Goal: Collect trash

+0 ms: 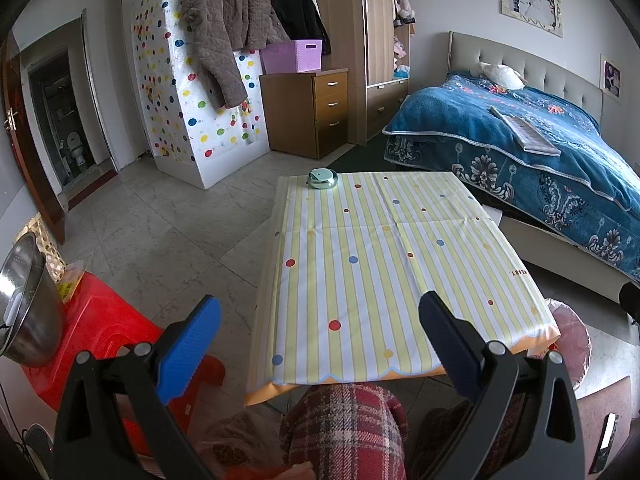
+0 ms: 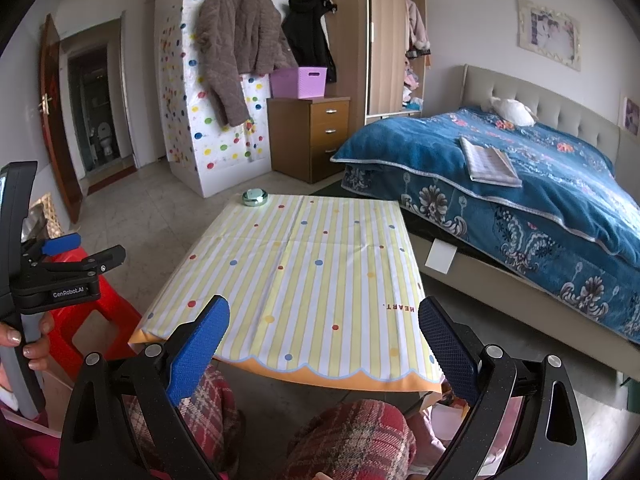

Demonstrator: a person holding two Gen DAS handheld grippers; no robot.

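A low table under a yellow-striped, dotted cloth (image 1: 360, 264) (image 2: 304, 280) fills the middle of both views. Its only item is a small round green tin (image 1: 322, 179) (image 2: 255, 197) at the far left corner. My left gripper (image 1: 320, 344) is open above the table's near edge, nothing between its blue pads. My right gripper (image 2: 324, 340) is open too, over the near edge and holding nothing. In the right wrist view the left gripper (image 2: 86, 250) shows at the left edge, held by a hand (image 2: 34, 344). A pink-lined bin (image 1: 572, 340) (image 2: 500, 420) stands by the table's near right corner.
A red plastic stool (image 1: 92, 332) with a steel bowl (image 1: 28, 304) stands left of the table. A bed with a blue blanket (image 1: 540, 152) runs along the right. The person's knees in plaid trousers (image 1: 344, 432) sit under the near edge. Tiled floor (image 1: 180, 216) lies far left.
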